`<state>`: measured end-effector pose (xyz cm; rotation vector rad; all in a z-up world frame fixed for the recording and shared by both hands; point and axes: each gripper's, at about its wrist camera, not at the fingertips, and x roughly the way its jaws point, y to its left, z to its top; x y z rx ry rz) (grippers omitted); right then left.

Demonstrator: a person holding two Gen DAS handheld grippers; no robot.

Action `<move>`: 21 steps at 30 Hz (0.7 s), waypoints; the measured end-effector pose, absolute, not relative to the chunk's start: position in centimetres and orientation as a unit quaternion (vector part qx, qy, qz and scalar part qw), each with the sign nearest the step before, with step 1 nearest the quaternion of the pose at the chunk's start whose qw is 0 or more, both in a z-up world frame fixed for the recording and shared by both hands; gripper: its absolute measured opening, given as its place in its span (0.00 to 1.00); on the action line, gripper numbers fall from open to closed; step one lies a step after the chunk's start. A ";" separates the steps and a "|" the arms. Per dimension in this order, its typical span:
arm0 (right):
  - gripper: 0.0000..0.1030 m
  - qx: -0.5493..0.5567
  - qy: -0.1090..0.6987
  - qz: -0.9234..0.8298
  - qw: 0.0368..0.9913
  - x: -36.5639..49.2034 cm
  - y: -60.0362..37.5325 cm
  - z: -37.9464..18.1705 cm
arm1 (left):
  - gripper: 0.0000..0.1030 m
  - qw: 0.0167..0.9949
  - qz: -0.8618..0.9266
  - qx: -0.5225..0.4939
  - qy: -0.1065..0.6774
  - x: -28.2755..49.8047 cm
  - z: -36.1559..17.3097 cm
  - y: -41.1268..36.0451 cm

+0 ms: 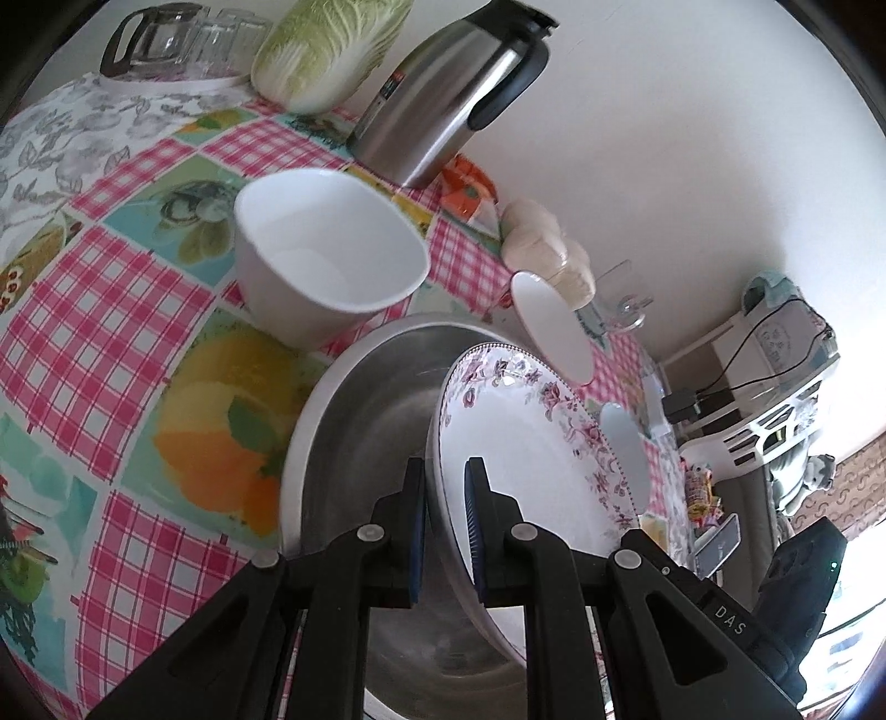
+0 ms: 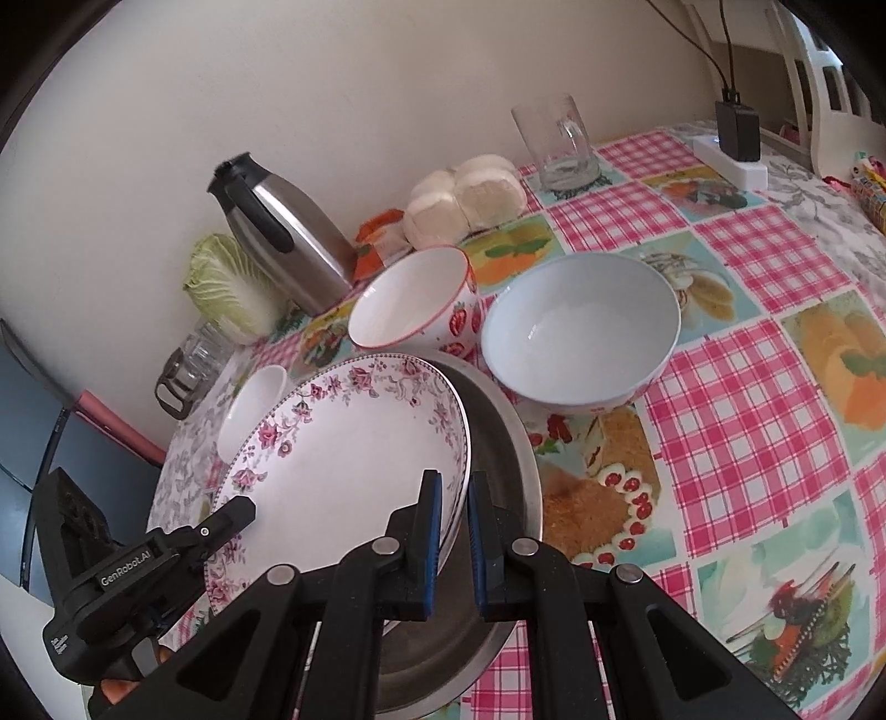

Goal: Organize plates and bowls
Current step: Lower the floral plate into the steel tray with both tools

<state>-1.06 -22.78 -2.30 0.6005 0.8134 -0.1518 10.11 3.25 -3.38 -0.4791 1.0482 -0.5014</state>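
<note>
A white plate with a purple flower rim (image 1: 531,437) (image 2: 354,454) is held tilted over a round metal basin (image 1: 371,399) (image 2: 501,437); whether it touches the basin I cannot tell. My left gripper (image 1: 446,471) is shut on the plate's rim and also shows as a black gripper (image 2: 243,507) at the plate's left edge. My right gripper (image 2: 455,482) is shut on the opposite rim. Around the basin stand a plain white bowl (image 1: 326,255) (image 2: 255,404), a strawberry-patterned bowl (image 2: 415,304) (image 1: 548,327) and a larger pale blue bowl (image 2: 581,332) (image 1: 626,448).
A steel thermos jug (image 2: 288,232) (image 1: 459,94), a napa cabbage (image 2: 227,288) (image 1: 326,50) and bagged white buns (image 2: 465,196) line the wall. A glass mug (image 2: 556,144), a power strip with a plug (image 2: 733,149) and a glass pot (image 1: 149,41) stand on the checked tablecloth.
</note>
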 end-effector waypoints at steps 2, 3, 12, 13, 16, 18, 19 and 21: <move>0.10 0.286 0.395 -0.074 0.870 -0.9 -22.8 -2.7 | 0.13 0.807 -0.231 -0.223 0.496 10.2 -3.8 3.3; 0.10 0.284 0.399 -0.075 0.869 -0.8 -22.7 -2.9 | 0.13 0.806 -0.230 -0.223 0.498 10.2 -3.9 3.3; 0.10 0.268 0.417 -0.079 0.865 -0.2 -22.3 -3.9 | 0.13 0.809 -0.218 -0.212 0.503 10.3 -4.0 3.1; 0.10 0.267 0.418 -0.079 0.865 -0.2 -22.3 -3.8 | 0.13 0.810 -0.216 -0.210 0.504 10.3 -4.0 3.0; 0.10 0.254 0.422 -0.082 0.866 -0.1 -21.9 -3.8 | 0.13 0.812 -0.210 -0.199 0.507 10.2 -4.0 3.1; 0.10 0.239 0.427 -0.085 0.868 0.1 -21.6 -3.8 | 0.13 0.814 -0.203 -0.188 0.510 10.1 -4.0 2.9; 0.10 0.231 0.430 -0.087 0.869 0.2 -21.5 -3.8 | 0.13 0.816 -0.201 -0.183 0.511 10.1 -4.0 2.8; 0.10 0.209 0.437 -0.091 0.870 0.4 -21.0 -3.9 | 0.13 0.817 -0.198 -0.179 0.511 10.0 -4.0 2.8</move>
